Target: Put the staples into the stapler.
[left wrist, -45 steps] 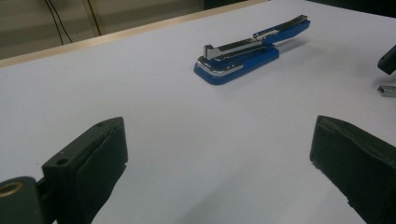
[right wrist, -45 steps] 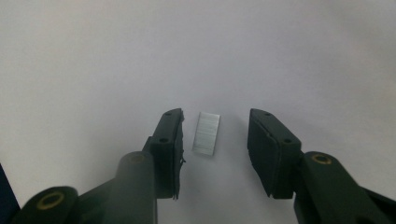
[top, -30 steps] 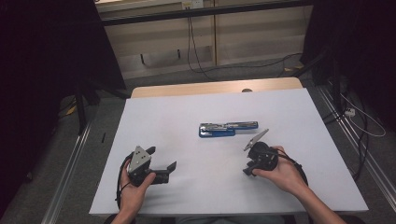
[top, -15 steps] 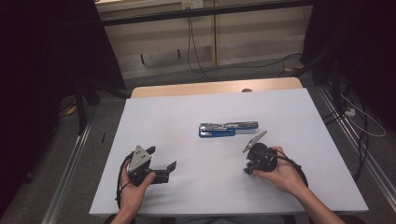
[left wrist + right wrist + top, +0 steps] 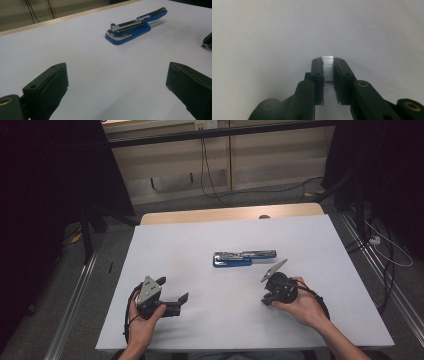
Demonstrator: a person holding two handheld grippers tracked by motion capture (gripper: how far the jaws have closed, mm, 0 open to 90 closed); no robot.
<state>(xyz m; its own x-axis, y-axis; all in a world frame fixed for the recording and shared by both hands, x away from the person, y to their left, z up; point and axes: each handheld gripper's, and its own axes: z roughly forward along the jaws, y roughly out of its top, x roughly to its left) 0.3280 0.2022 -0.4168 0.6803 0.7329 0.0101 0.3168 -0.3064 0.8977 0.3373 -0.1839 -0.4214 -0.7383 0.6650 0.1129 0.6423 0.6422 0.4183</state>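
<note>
Staples (image 5: 327, 68), a short silver strip, sit clamped in my right claw (image 5: 327, 60). Its jaws have just been closing and now stand nearly together, with the pads pressed on both flanks of the strip and the strip's end peeking out past the tips. In the high view that claw hangs low over the surface (image 5: 200, 240) at my near right, and the strip's long axis runs along the jaws, away from my hand.

My left claw (image 5: 117, 70) is near left, spread wide and holding nothing, with bare surface between its pads.

The relation that matters is where the stapler (image 5: 243, 258) lies from the loaded claw: at about 11 o'clock, near but apart, in the middle of the surface. Its long axis runs 9 to 3 o'clock across me, so the strip is crosswise to it, and I judge the wrist must turn before the strip lines up with the chrome channel. The blue top arm looks swung open and laid out toward 3 o'clock. From the left claw the stapler is at about 1 o'clock and farther off, so the right hand is the nearer one.

Nothing lies between either claw and the stapler. Beyond it come the wooden far edge, then cables on the floor at 12 o'clock.
</note>
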